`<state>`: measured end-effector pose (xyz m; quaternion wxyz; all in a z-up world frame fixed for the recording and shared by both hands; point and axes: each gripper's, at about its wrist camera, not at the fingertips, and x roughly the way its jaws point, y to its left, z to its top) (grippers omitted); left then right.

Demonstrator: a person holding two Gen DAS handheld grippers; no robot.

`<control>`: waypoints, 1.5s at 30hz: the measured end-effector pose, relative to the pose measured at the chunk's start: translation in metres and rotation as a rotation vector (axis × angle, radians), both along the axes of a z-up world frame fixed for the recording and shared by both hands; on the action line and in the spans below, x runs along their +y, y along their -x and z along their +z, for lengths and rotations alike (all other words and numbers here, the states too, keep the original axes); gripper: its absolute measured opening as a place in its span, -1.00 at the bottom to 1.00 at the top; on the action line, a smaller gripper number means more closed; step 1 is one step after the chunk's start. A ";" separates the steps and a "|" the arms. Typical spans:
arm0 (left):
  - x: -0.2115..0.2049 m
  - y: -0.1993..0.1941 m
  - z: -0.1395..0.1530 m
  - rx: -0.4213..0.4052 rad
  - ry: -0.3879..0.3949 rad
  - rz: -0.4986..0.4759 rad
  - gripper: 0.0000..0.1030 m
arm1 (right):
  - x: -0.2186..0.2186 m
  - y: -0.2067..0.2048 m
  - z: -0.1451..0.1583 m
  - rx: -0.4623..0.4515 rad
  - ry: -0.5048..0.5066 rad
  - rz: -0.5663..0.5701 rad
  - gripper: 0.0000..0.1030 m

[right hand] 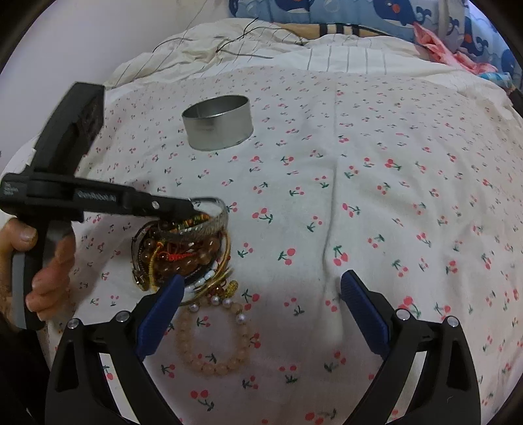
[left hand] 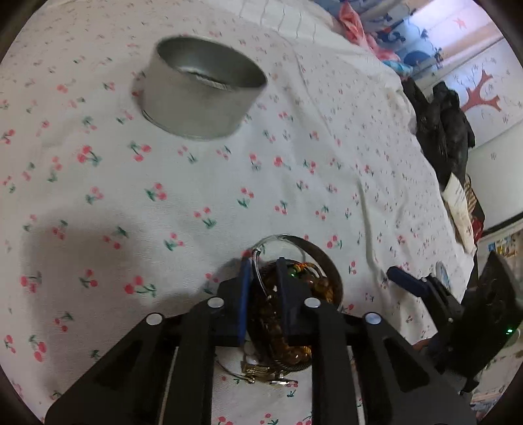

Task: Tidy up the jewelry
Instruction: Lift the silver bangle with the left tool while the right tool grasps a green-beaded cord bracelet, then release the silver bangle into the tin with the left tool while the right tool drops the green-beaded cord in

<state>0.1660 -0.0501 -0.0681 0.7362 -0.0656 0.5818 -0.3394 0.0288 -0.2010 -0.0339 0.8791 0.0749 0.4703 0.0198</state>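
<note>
A round silver tin, open and empty, stands on the cherry-print sheet; it also shows in the right wrist view. My left gripper is shut on a silver bangle, held just above a pile of amber bead bracelets. In the right wrist view the left gripper grips the silver bangle over the bracelet pile. My right gripper is open and empty, its left finger beside the pile. A pink bead bracelet lies flat between its fingers.
The bed is covered by a white cherry-print sheet. A crumpled quilt and blue pillows lie at the far end. Dark clothing hangs past the bed's right edge.
</note>
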 end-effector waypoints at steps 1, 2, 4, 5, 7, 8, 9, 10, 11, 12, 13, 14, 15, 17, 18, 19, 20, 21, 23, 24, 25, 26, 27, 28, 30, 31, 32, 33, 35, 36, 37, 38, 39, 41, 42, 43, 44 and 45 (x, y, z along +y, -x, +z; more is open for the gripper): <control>0.004 -0.001 0.005 -0.011 0.019 0.015 -0.82 | 0.000 -0.004 -0.001 0.006 0.002 0.012 0.80; 0.008 -0.003 0.010 -0.023 0.033 0.026 -0.91 | 0.000 -0.009 -0.002 0.010 0.009 0.023 0.80; 0.018 -0.004 0.020 -0.041 0.078 0.036 -0.92 | -0.003 -0.015 -0.004 0.016 0.004 0.033 0.80; 0.022 -0.005 0.025 -0.058 0.082 0.052 -0.92 | -0.006 -0.020 -0.005 0.018 -0.018 0.038 0.80; 0.030 -0.008 0.028 -0.064 0.093 0.074 -0.93 | -0.010 -0.025 -0.009 0.027 -0.046 0.046 0.80; 0.035 -0.010 0.028 -0.054 0.108 0.089 -0.93 | -0.009 -0.028 -0.011 0.033 -0.052 0.058 0.80; 0.037 -0.012 0.029 -0.051 0.113 0.099 -0.93 | -0.008 -0.029 -0.012 0.034 -0.056 0.072 0.79; 0.039 -0.014 0.030 -0.051 0.119 0.107 -0.93 | -0.006 -0.029 -0.011 0.029 -0.064 0.099 0.79; 0.042 -0.014 0.032 -0.052 0.127 0.113 -0.92 | -0.001 -0.028 -0.010 0.024 -0.084 0.154 0.79; 0.046 -0.016 0.034 -0.053 0.139 0.122 -0.92 | 0.004 -0.027 -0.009 0.023 -0.092 0.200 0.79; 0.047 -0.016 0.035 -0.053 0.155 0.129 -0.92 | 0.009 -0.025 -0.006 0.016 -0.086 0.240 0.79; 0.051 -0.017 0.039 -0.052 0.190 0.135 -0.91 | 0.012 -0.022 -0.002 0.004 -0.074 0.272 0.79; 0.053 -0.018 0.042 -0.056 0.205 0.143 -0.91 | 0.014 -0.020 0.000 -0.002 -0.077 0.302 0.79; 0.054 -0.020 0.048 -0.070 0.212 0.157 -0.91 | 0.020 -0.015 0.005 -0.034 -0.062 0.340 0.79; 0.056 -0.020 0.048 -0.070 0.216 0.161 -0.91 | 0.024 -0.012 0.007 -0.045 -0.057 0.363 0.69; 0.057 -0.020 0.048 -0.066 0.220 0.165 -0.91 | 0.032 -0.009 0.008 -0.051 -0.052 0.403 0.46; 0.059 -0.021 0.047 -0.063 0.221 0.168 -0.91 | 0.041 -0.006 0.007 -0.046 -0.042 0.448 0.34; 0.060 -0.021 0.047 -0.063 0.219 0.173 -0.91 | 0.048 -0.005 0.005 -0.040 -0.022 0.474 0.04; 0.061 -0.021 0.048 -0.062 0.223 0.176 -0.91 | 0.062 -0.006 -0.006 -0.005 0.074 0.502 -0.38; 0.060 -0.022 0.048 -0.064 0.222 0.176 -0.91 | 0.064 -0.007 -0.008 -0.004 0.088 0.504 -0.42; 0.060 -0.021 0.049 -0.068 0.221 0.173 -0.91 | 0.063 -0.008 -0.008 -0.007 0.083 0.500 -0.56; 0.061 -0.021 0.049 -0.067 0.225 0.169 -0.91 | 0.061 -0.010 -0.008 -0.009 0.080 0.487 -0.65; 0.060 -0.020 0.049 -0.067 0.227 0.166 -0.91 | 0.060 -0.011 -0.008 -0.014 0.082 0.481 -0.69; 0.060 -0.019 0.049 -0.069 0.226 0.164 -0.91 | 0.058 -0.012 -0.007 -0.017 0.073 0.474 -0.78; 0.059 -0.019 0.050 -0.078 0.219 0.164 -0.91 | 0.060 -0.004 -0.005 -0.028 0.086 0.476 -0.92; 0.059 -0.019 0.051 -0.076 0.226 0.164 -0.91 | 0.060 -0.002 -0.002 -0.038 0.096 0.475 -0.92; 0.059 -0.019 0.051 -0.072 0.233 0.161 -0.91 | 0.057 0.000 0.003 -0.056 0.081 0.468 -0.92; 0.059 -0.018 0.052 -0.073 0.239 0.157 -0.91 | 0.053 -0.002 0.007 -0.071 0.071 0.456 -0.92; 0.057 -0.018 0.060 -0.089 0.259 0.143 -0.91 | 0.041 -0.002 0.020 -0.114 0.013 0.422 -0.92; 0.055 -0.017 0.064 -0.096 0.267 0.136 -0.91 | 0.035 -0.004 0.024 -0.128 -0.017 0.409 -0.92; 0.054 -0.016 0.069 -0.112 0.267 0.125 -0.91 | 0.028 -0.005 0.030 -0.151 -0.057 0.394 -0.92; 0.053 -0.015 0.074 -0.133 0.263 0.115 -0.91 | 0.021 -0.005 0.036 -0.174 -0.101 0.378 -0.92; 0.052 -0.014 0.077 -0.141 0.264 0.109 -0.91 | 0.016 -0.006 0.040 -0.191 -0.135 0.366 -0.92; 0.050 -0.018 0.079 -0.135 0.250 0.107 -0.91 | 0.005 -0.008 0.049 -0.233 -0.209 0.338 -0.92; 0.049 -0.021 0.078 -0.131 0.236 0.105 -0.91 | 0.001 -0.009 0.051 -0.245 -0.232 0.327 -0.92; 0.046 -0.024 0.075 -0.125 0.206 0.090 -0.91 | -0.005 -0.010 0.054 -0.257 -0.266 0.310 -0.92; 0.044 -0.024 0.072 -0.121 0.174 0.073 -0.91 | -0.010 -0.010 0.055 -0.265 -0.290 0.294 -0.92; 0.042 -0.024 0.067 -0.118 0.134 0.062 -0.91 | -0.012 -0.013 0.057 -0.270 -0.298 0.278 -0.92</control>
